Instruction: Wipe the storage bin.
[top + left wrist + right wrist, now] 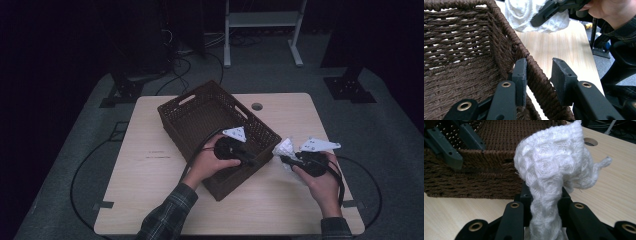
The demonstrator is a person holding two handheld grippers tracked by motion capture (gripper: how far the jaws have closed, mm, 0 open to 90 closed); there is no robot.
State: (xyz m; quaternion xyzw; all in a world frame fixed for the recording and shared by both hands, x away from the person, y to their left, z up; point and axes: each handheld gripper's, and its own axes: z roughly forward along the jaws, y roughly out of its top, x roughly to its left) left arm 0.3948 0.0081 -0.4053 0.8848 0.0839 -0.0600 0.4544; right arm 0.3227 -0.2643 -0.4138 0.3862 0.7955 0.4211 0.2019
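**A:** How far along are we?

**B:** About halfway, I think. The big brown basket (pixel 216 135) sits in the middle of the worktop (pixel 150 165), turned at a slant. From what I can see of its inside, nothing is in it yet. My left tongs (pixel 539 75) have the basket's near wall between them, one jaw inside and one outside. The inner pad touches the weave, but I cannot tell if the outer one presses.

**A:** And the cloth?

**B:** The white cloth (pixel 554 177) is up off the worktop, pinched tight in my right tongs (pixel 544 202). It hangs just beside the basket's right corner, still outside the rim. So the pick-up is done. What is left is carrying it over the wall and letting go inside.

**A:** Anything in the way?

**B:** Mostly the basket wall itself. I have to lift the cloth over it. My left tongs sit on that same wall, close by, so I should keep clear of them. A small round hole (pixel 257 106) is in the worktop behind, well out of the way.
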